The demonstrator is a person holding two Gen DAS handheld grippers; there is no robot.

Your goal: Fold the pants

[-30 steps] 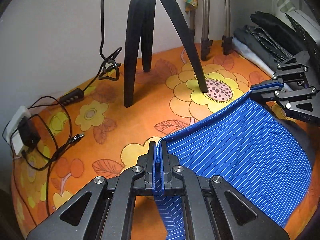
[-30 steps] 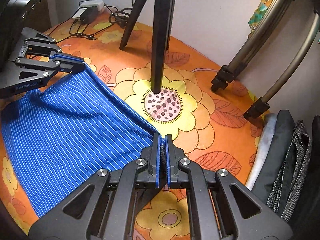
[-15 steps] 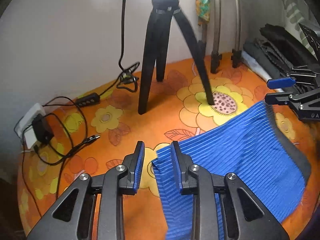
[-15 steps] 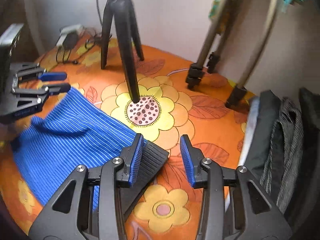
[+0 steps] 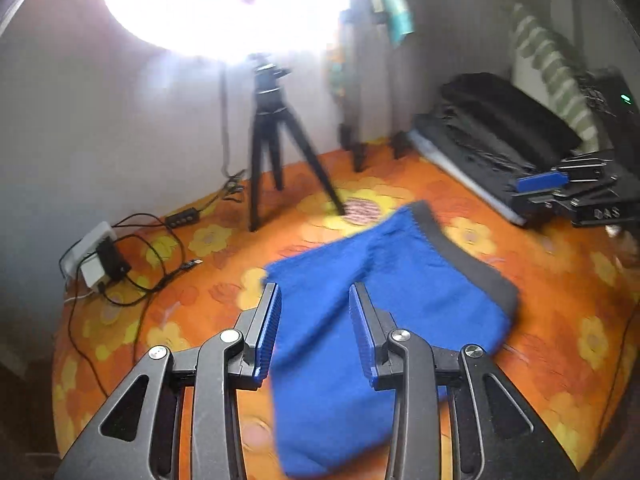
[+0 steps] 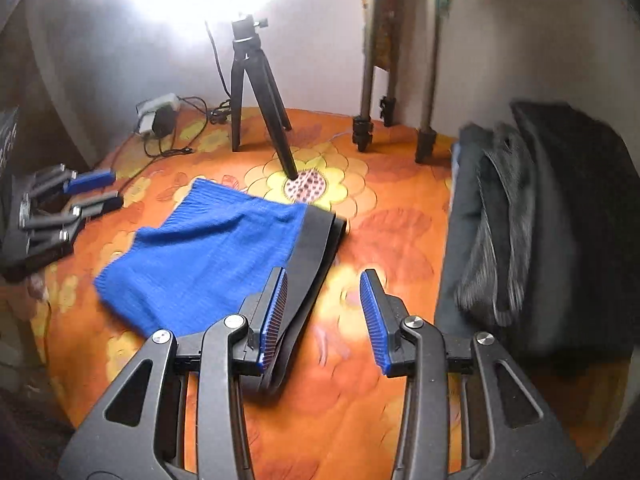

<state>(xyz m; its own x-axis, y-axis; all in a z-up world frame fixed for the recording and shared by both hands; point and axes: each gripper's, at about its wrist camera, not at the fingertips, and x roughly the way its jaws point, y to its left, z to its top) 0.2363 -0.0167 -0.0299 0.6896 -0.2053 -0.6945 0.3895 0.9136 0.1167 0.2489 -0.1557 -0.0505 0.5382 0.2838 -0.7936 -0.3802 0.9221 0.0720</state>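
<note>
The blue pants (image 5: pixel 400 300) lie folded flat on the orange flowered tablecloth (image 5: pixel 560 320), with the dark waistband (image 5: pixel 468 256) along their right edge. My left gripper (image 5: pixel 313 292) hovers above the pants' left part; its jaws are opening and nothing is gripped. The right wrist view shows the pants (image 6: pixel 208 252) left of centre and the waistband (image 6: pixel 316 248) running under the left finger. My right gripper (image 6: pixel 325 276) is open above the waistband end and bare cloth, holding nothing. Each gripper appears in the other's view: right gripper (image 5: pixel 560 188), left gripper (image 6: pixel 92 192).
A black tripod (image 5: pixel 272 152) stands behind the pants, under a glaring lamp. Silver tripod legs (image 6: pixel 396 80) stand by the wall. A stack of dark folded clothes (image 6: pixel 540 208) fills the right side. A charger with cables (image 5: pixel 100 256) lies at the far left.
Both grippers were shut on the pants' top edge; they let go, opened and pulled back and up. The pants dropped flat onto the tablecloth.
</note>
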